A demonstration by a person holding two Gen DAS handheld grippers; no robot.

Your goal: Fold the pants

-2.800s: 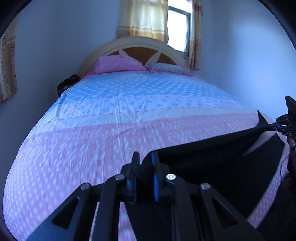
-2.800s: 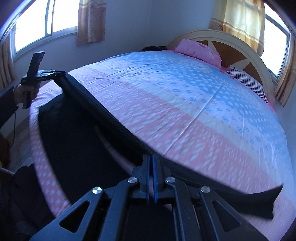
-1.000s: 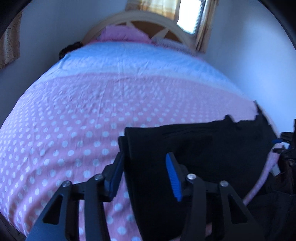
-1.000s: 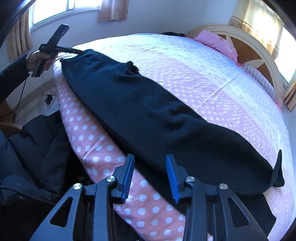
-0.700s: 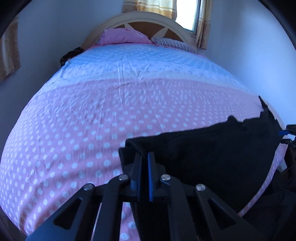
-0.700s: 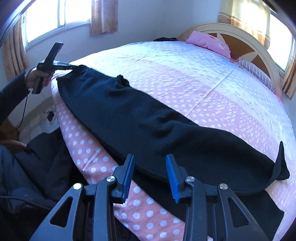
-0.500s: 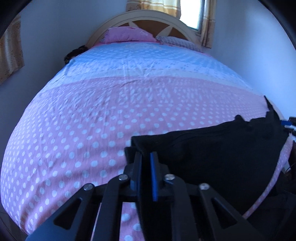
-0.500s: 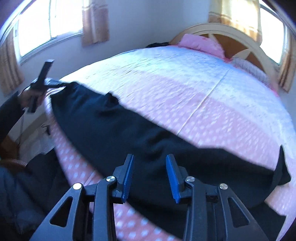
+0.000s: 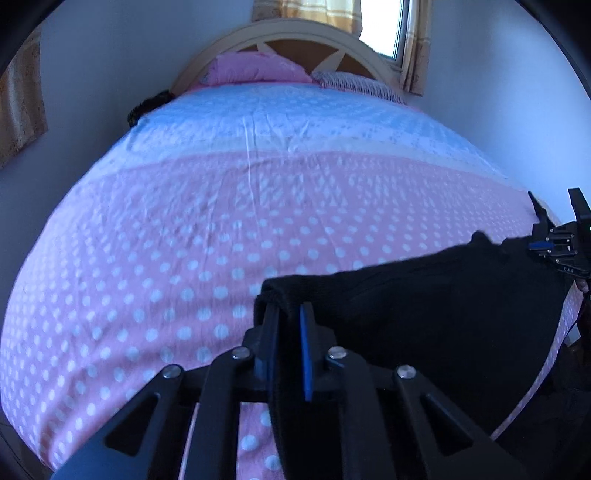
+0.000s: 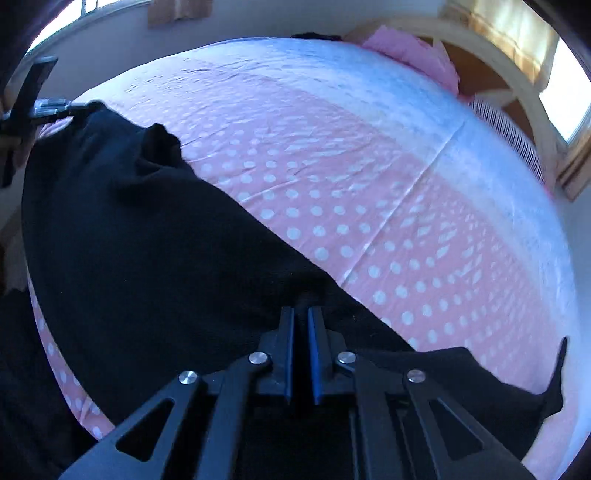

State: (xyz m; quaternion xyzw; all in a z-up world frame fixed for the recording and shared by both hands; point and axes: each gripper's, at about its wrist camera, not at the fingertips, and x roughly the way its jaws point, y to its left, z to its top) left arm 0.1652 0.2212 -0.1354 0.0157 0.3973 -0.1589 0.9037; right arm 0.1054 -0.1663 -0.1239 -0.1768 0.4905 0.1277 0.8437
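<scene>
Black pants [image 9: 424, 295] lie folded lengthwise along the near edge of the bed [image 9: 184, 240]. My left gripper [image 9: 288, 314] is shut on one end of them, cloth bunched over its fingertips. My right gripper [image 10: 301, 314] is shut on a pinch of the pants [image 10: 129, 229] partway along their far edge. The right wrist view shows the left gripper [image 10: 70, 105] at the far left, holding the pants' end. In the left wrist view the right gripper [image 9: 543, 245] sits at the right edge. A loose end of cloth [image 10: 554, 391] sticks up at the right.
The bed's sheet is pink with white dots, turning blue toward the headboard [image 9: 295, 33]. A pink pillow [image 9: 251, 68] and a striped pillow [image 9: 354, 83] lie there. A dark item [image 9: 147, 107] sits at the far left corner. Walls and curtained windows stand close around.
My right gripper, open half a second ago, has moved forward and shut on the pants. My left gripper opened a second ago, shut again on the pants' end and stays shut.
</scene>
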